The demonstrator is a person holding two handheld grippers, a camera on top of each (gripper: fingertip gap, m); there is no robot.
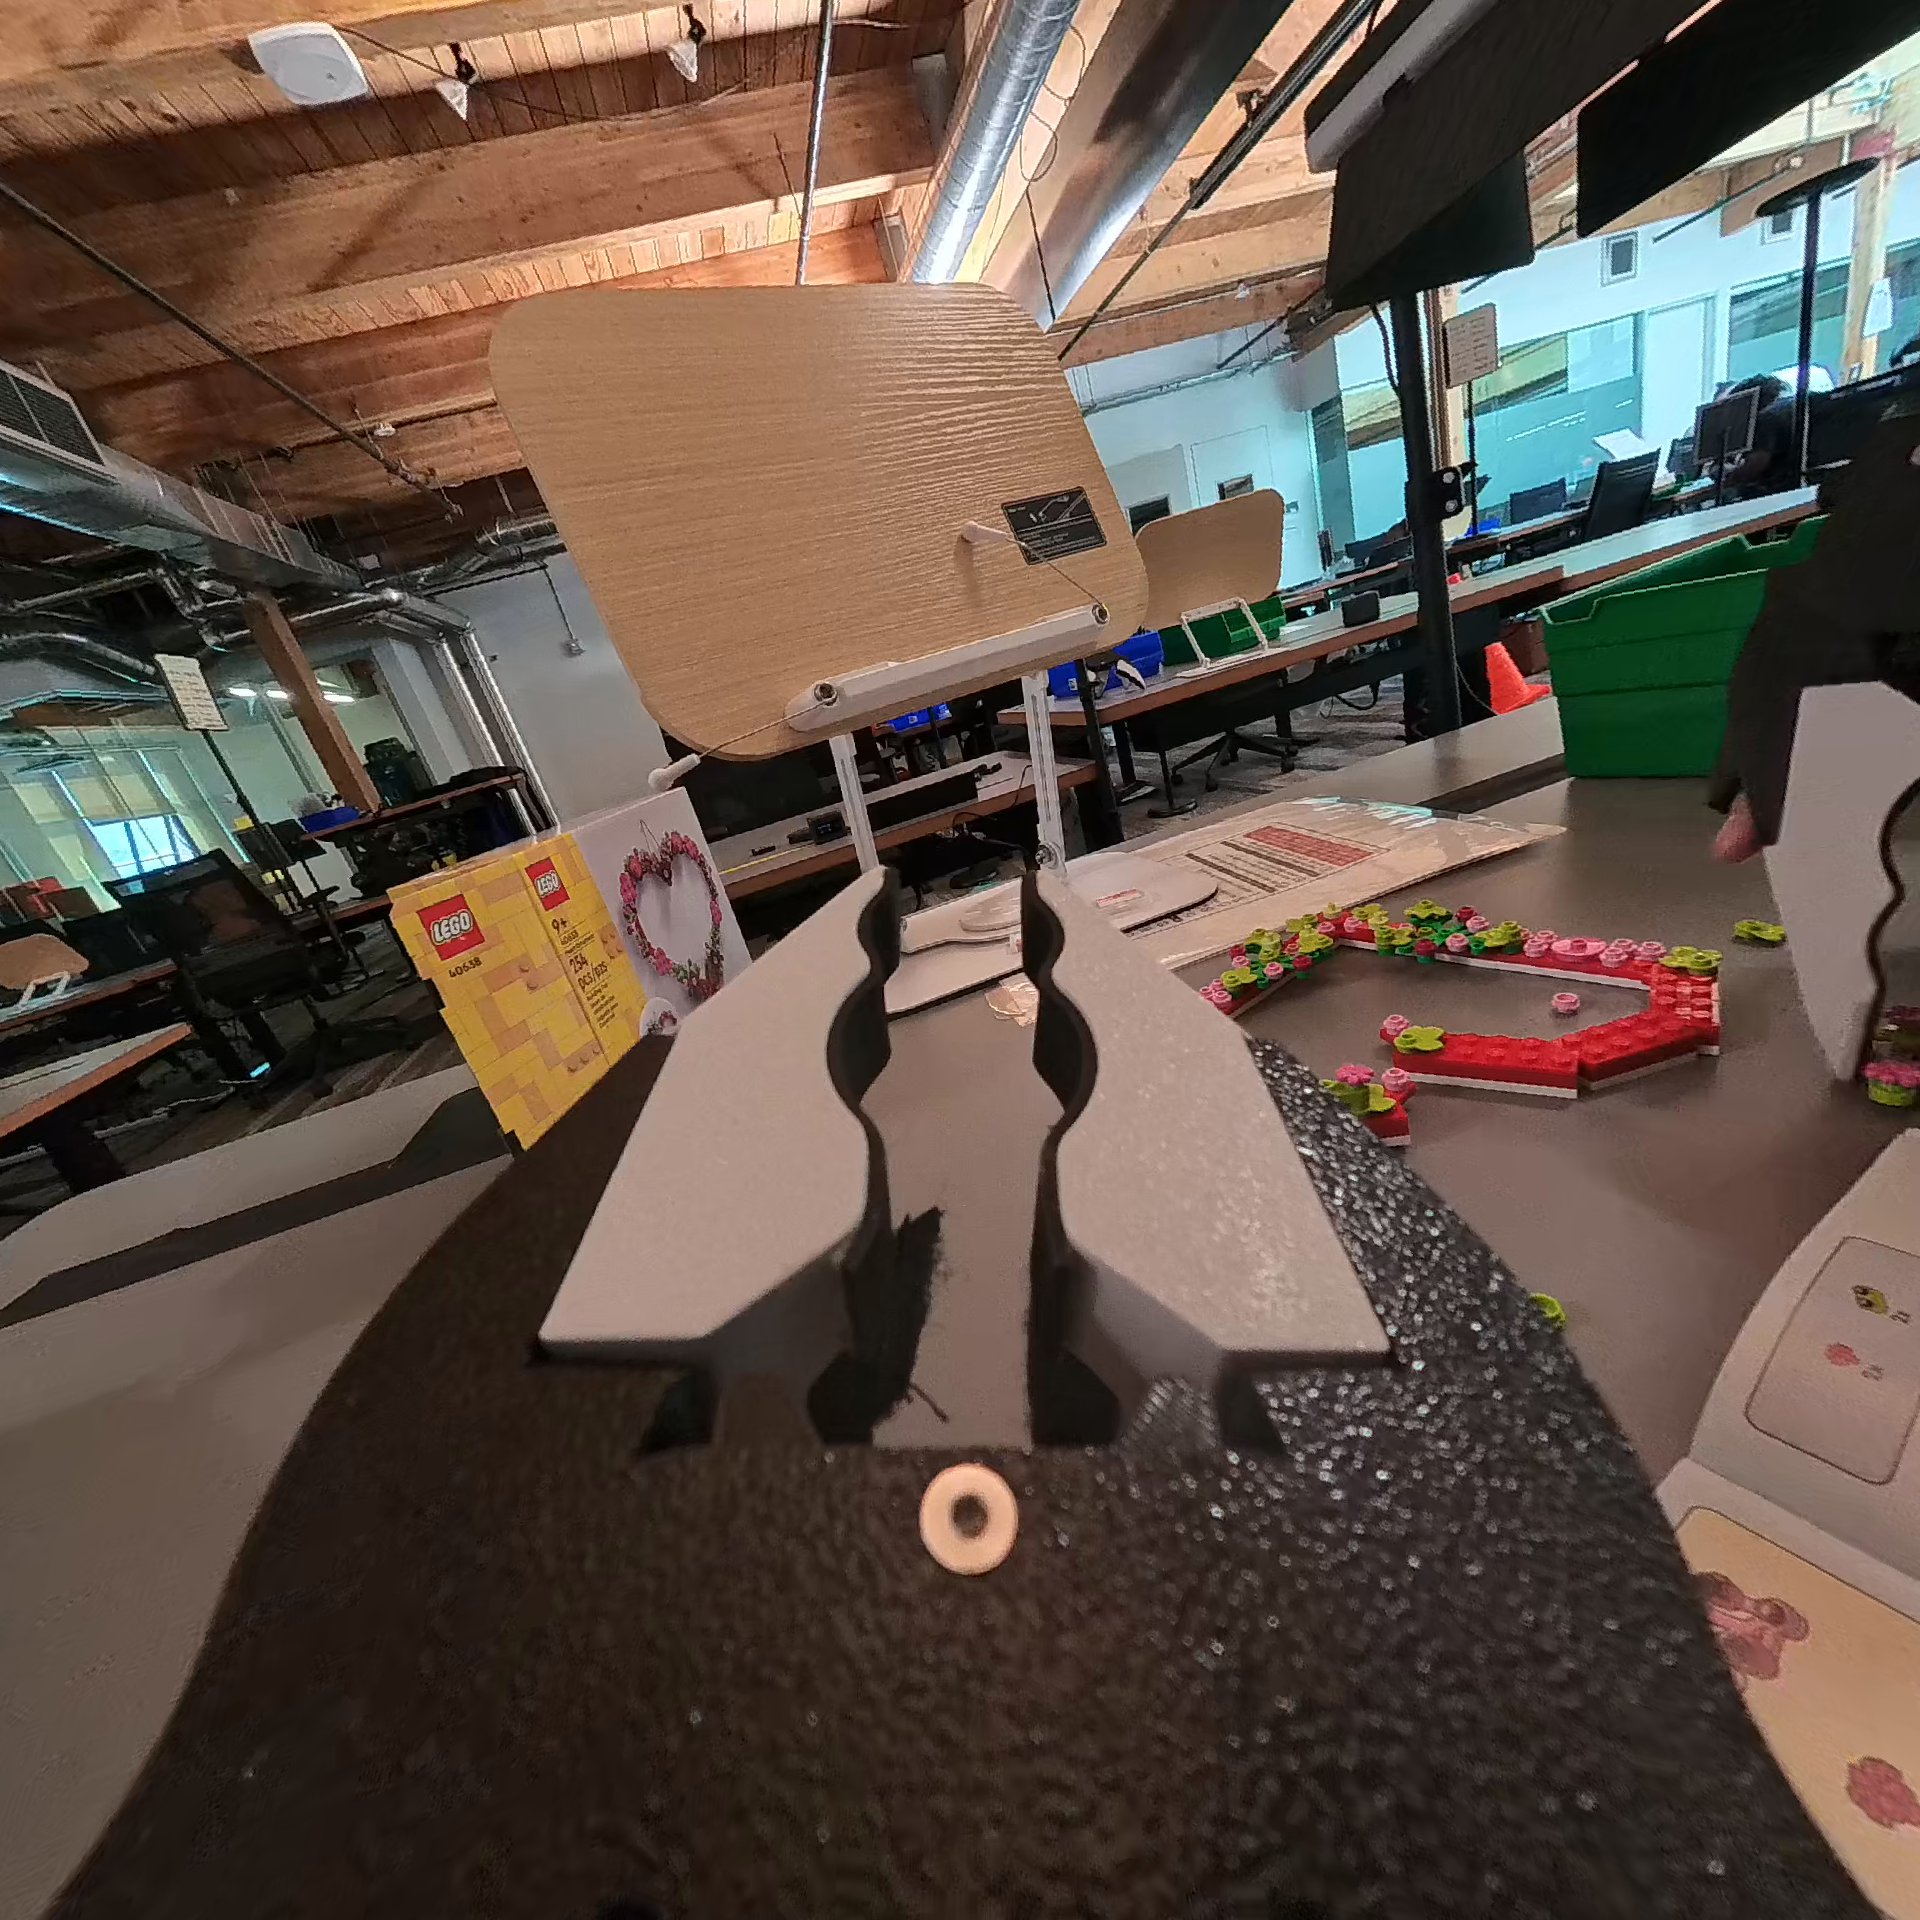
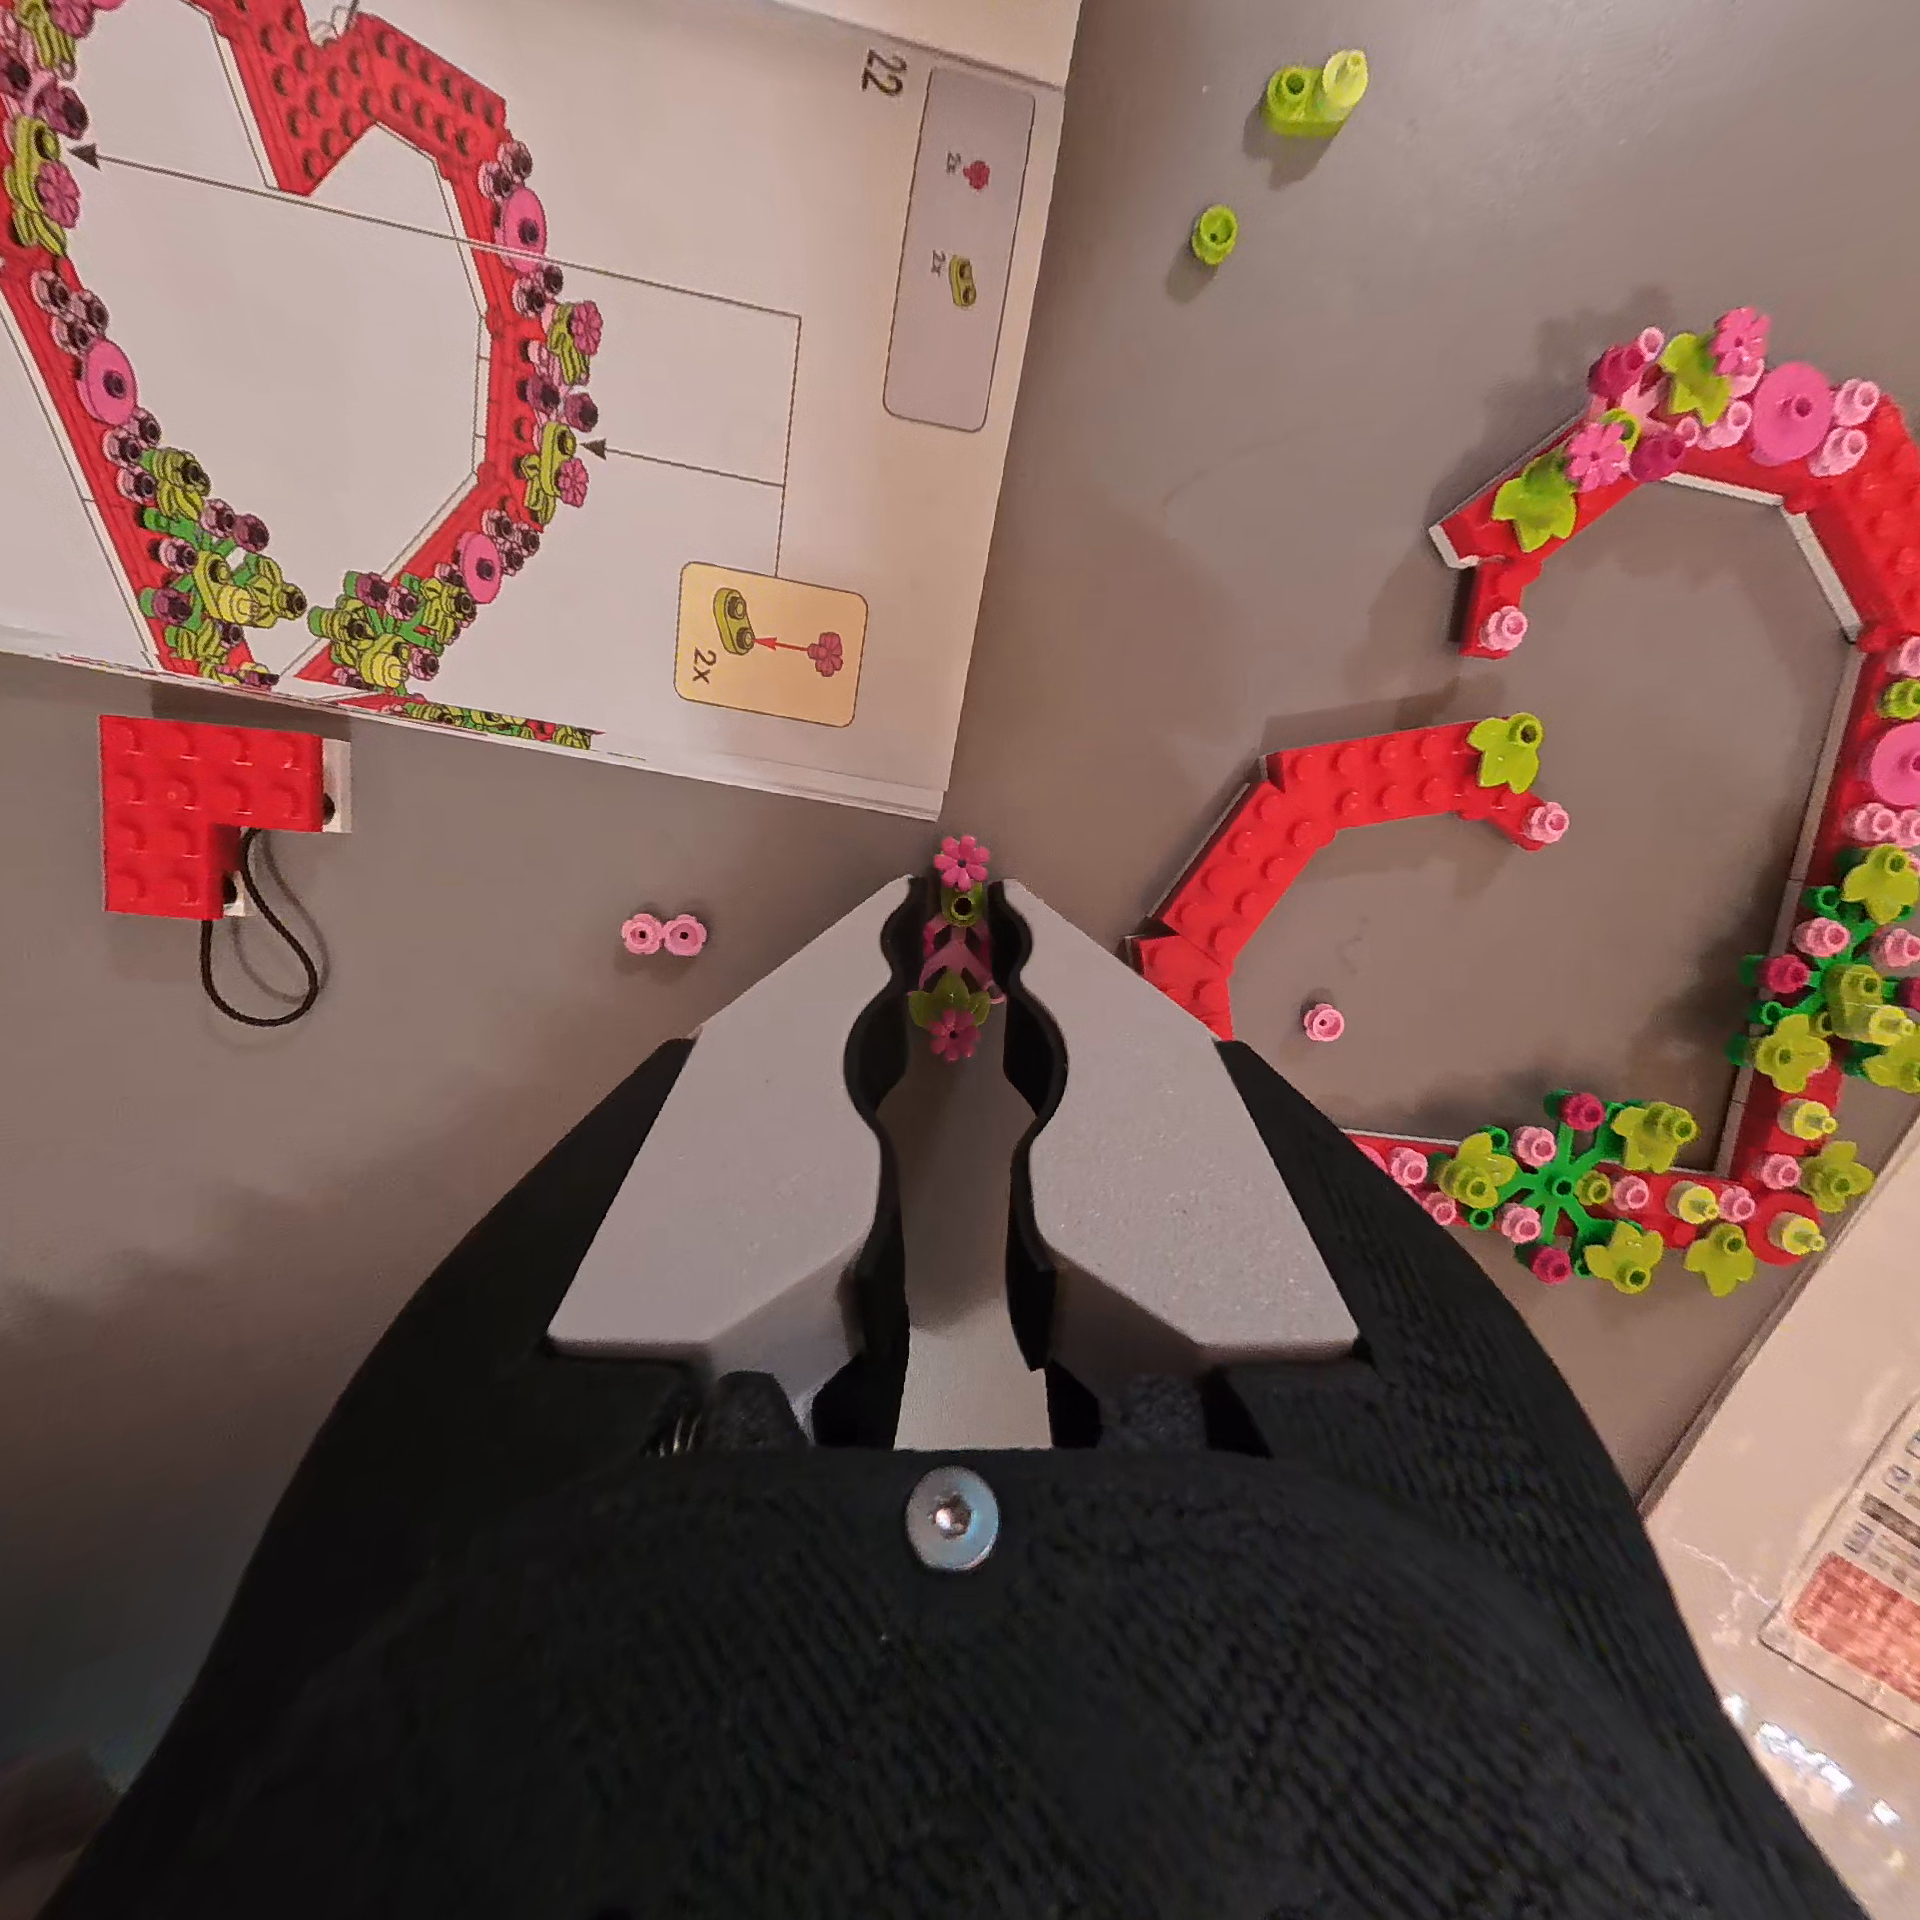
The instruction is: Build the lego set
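Observation:
A red heart-shaped wreath (image 2: 1340, 790), partly covered with pink flowers and lime and green leaves, lies flat on the grey table to the right of my right gripper (image 2: 958, 888). The right gripper is shut on a small lime piece with magenta flowers (image 2: 954, 1003) and holds it above the table. The wreath also shows in the left wrist view (image 1: 1507, 1049), right of my left gripper (image 1: 961, 904), which is open, empty and pointed at a wooden book stand (image 1: 810, 499). The right gripper's finger (image 1: 1839, 883) shows at that view's right edge.
The open instruction booklet (image 2: 520, 364) lies at the upper left. A red L-shaped piece with a black string (image 2: 197, 810), two pink studs (image 2: 665, 933) and lime pieces (image 2: 1309, 94) lie loose. The yellow set box (image 1: 540, 966), green bins (image 1: 1652, 665) and a laminated sheet (image 1: 1330, 852) stand farther back. Spacing between my two grippers at the tips: around 25 cm. The red heart-shaped wreath (image 2: 1340, 790) is closer to my right gripper, around 7 cm from its tips; the left tips are 20 cm off.

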